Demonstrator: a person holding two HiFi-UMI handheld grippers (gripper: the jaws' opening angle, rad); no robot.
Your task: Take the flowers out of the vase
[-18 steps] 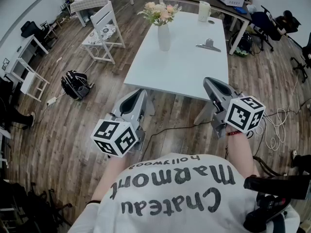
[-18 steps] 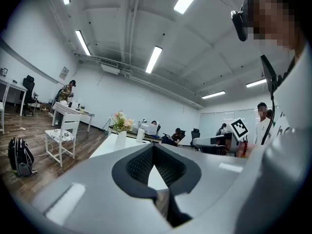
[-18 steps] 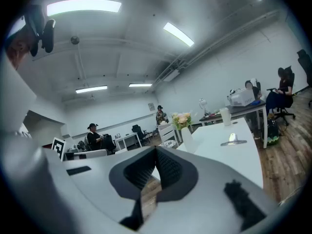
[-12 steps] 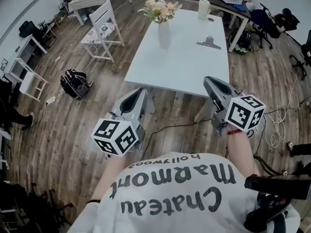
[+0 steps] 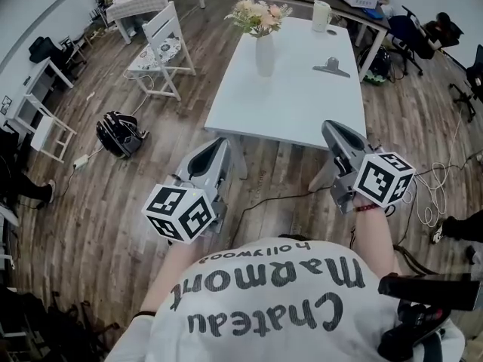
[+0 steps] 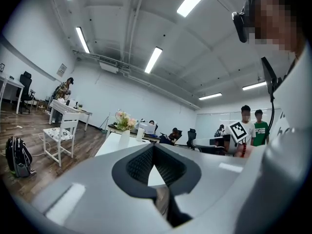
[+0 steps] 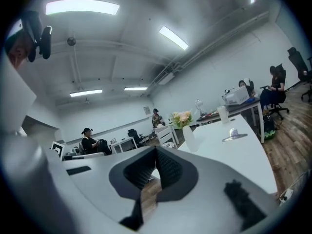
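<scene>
A white vase (image 5: 265, 54) with pink and cream flowers (image 5: 259, 16) stands upright near the far left edge of a white table (image 5: 290, 108). The left gripper view shows the vase (image 6: 125, 136) and flowers (image 6: 124, 122) far off; the right gripper view shows the vase (image 7: 188, 137) with its flowers (image 7: 181, 118) too. My left gripper (image 5: 214, 155) and right gripper (image 5: 335, 137) hover over the floor short of the table's near edge, well away from the vase. Both are shut with nothing between their jaws.
A large metal clip (image 5: 331, 67) and a white jug (image 5: 321, 16) sit on the table. A white chair (image 5: 163, 46) and a black backpack (image 5: 119, 133) are to the left. Cables (image 5: 430, 202) lie on the wooden floor at right. People sit at desks behind.
The table and vase have shifted slightly right and lower in the head view. Both grippers keep their positions and stay shut.
</scene>
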